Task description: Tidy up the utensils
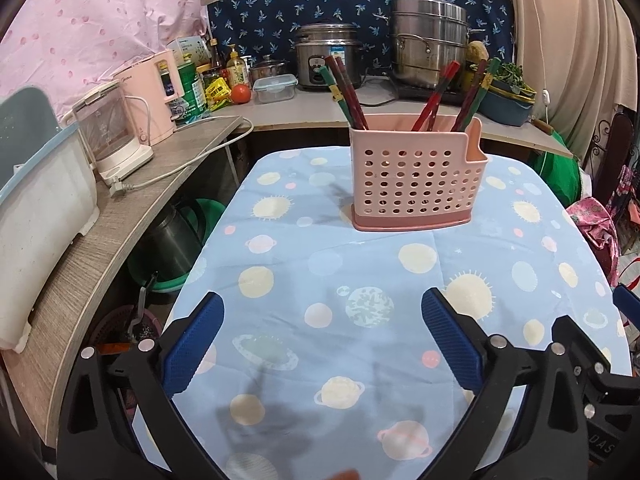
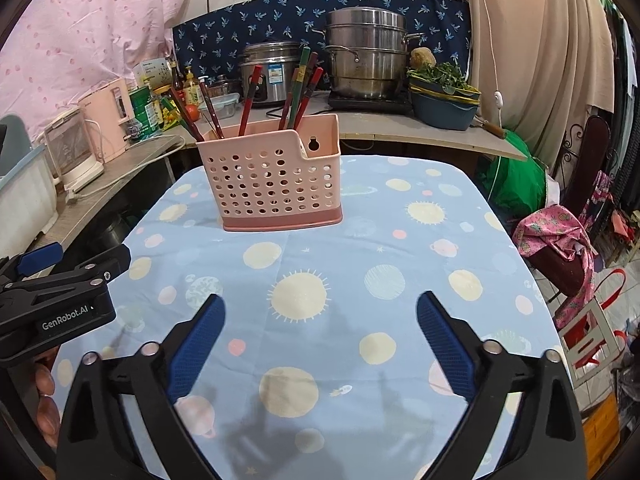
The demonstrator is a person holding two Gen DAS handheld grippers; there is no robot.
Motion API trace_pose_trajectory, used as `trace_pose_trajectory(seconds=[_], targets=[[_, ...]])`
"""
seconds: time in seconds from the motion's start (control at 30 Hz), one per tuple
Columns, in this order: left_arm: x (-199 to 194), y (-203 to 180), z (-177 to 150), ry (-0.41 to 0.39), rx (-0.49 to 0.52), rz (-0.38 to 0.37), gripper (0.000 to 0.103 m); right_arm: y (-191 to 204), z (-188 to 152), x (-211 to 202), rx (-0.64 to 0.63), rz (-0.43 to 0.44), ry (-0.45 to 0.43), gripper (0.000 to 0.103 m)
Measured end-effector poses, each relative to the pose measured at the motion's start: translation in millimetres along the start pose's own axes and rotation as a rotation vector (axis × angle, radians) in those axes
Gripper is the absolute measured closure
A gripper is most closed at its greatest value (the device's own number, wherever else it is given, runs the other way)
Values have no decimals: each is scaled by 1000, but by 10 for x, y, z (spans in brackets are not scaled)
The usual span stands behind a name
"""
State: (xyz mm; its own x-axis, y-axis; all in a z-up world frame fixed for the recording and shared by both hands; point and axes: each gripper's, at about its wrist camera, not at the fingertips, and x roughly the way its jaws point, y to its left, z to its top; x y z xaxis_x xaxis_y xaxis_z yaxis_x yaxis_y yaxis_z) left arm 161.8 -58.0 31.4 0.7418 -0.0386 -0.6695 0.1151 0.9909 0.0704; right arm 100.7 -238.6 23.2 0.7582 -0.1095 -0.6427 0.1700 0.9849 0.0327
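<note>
**Both tongs empty, chopsticks all in the holder**

From my left wrist view, my left tongs (image 1: 322,338) stand spread wide with nothing between the blue pads, only the planet-print cloth of the tabletop (image 1: 304,248) beneath them. The pink perforated holder (image 1: 416,178) sits upright toward the far end of the tabletop, well apart from me. The red and green chopsticks (image 1: 348,94) lean out of its top in loose bunches, some to the left, some to the right.

From my right wrist view, my right tongs (image 2: 320,338) are likewise wide open and hold nothing. My left tongs' body shows at the left edge, beside me and low. I see no utensil left lying on the cloth, so I judge the sorting nearly or fully done.

The risk from here lies in reaching back in. The holder looks light and tall, and the chopsticks lean outward above its rim, so a pad catching one tip could lever the holder over or flick sticks out. The loose cloth could also drag and shift it.
</note>
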Motion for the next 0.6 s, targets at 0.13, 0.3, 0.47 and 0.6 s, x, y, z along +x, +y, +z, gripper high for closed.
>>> trace_pose_trajectory(seconds=[0.13, 0.3, 0.47, 0.6], targets=[[27, 15, -15, 8, -5, 7, 8, -7, -9, 0, 2, -3, -7, 7], [53, 19, -29, 17, -10, 13, 8, -8, -23, 17, 5, -7, -1, 7], [66, 15, -42, 23, -8, 17, 8, -13, -32, 32, 11, -5, 5, 7], [73, 17, -54, 21, -5, 21, 8, -18, -41, 43, 19, -3, 13, 7]])
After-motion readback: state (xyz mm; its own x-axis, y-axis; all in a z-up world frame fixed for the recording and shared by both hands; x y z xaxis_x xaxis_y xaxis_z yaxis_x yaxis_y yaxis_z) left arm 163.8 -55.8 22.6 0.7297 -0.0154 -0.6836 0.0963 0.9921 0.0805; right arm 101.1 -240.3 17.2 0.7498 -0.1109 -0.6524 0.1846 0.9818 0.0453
